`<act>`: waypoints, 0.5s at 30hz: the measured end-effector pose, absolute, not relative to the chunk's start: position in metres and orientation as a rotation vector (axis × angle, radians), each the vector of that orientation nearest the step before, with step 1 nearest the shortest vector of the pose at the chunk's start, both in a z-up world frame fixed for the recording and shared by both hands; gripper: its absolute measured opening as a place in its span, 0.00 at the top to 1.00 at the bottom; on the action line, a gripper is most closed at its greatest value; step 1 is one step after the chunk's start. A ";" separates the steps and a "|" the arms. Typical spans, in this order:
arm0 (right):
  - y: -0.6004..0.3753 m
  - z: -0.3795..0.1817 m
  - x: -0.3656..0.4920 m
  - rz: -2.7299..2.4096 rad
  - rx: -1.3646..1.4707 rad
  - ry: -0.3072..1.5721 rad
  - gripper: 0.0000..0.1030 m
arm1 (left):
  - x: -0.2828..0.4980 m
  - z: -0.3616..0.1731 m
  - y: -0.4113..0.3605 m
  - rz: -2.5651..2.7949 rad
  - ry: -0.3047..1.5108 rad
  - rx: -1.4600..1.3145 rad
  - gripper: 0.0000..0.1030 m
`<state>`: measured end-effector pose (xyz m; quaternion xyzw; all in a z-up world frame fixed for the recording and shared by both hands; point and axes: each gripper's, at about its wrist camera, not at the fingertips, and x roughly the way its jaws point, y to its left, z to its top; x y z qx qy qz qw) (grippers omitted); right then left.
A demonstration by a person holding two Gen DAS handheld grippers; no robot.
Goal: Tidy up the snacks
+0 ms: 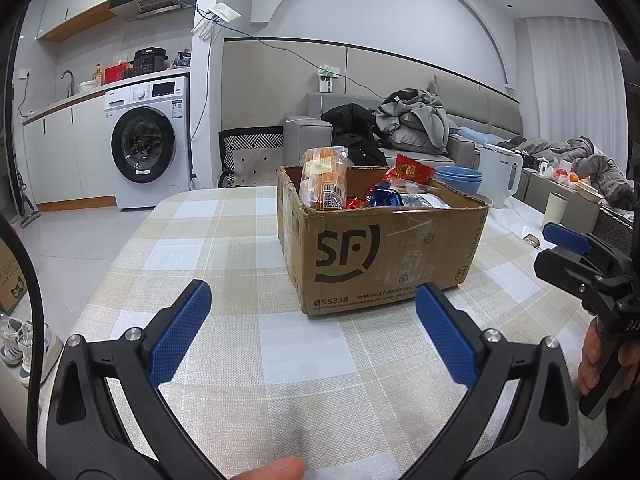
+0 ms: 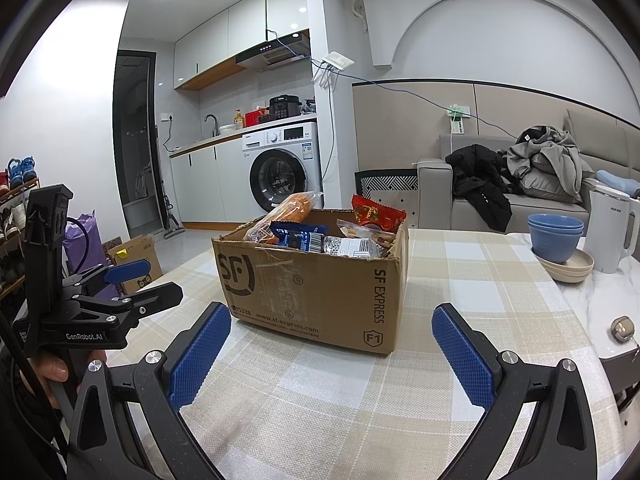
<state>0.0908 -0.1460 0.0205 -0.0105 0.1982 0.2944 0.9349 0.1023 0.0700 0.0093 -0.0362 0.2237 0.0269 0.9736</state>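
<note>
Left wrist view puts the cardboard box straight ahead of you on the checked tablecloth, and every place below is told from that box. Your left gripper hangs just short of the box's near wall, fingers spread wide with nothing between them. Your right gripper sits the same way off the box's other near corner, also spread and empty.

The snacks are all inside the box: a long orange packet stands upright against the box's left wall and rises above the rim, a red bag leans at the far side, and a blue packet and a silver-white packet lie flat in the middle. That fits either snacks already gathered in, or a box waiting to be sorted out; one look will not settle it.

Expect these packets to be light, soft and crinkly, with slick film that slides under pressure. Whatever is inside could crush, so squeeze gently. If you take one, the orange packet's top end above the rim offers the clearest hold; the flat ones give you only a sealed edge.

Beyond the box's right side stand blue bowls and a white kettle.
</note>
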 end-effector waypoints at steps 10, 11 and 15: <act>-0.146 0.020 0.091 0.602 -0.021 0.404 0.00 | 0.101 0.009 0.070 0.054 0.450 -0.073 0.01; -0.146 0.020 0.091 0.602 -0.021 0.405 0.00 | 0.102 0.009 0.070 0.054 0.451 -0.073 0.01; -0.146 0.020 0.091 0.602 -0.021 0.404 0.00 | 0.099 0.009 0.069 0.055 0.450 -0.073 0.01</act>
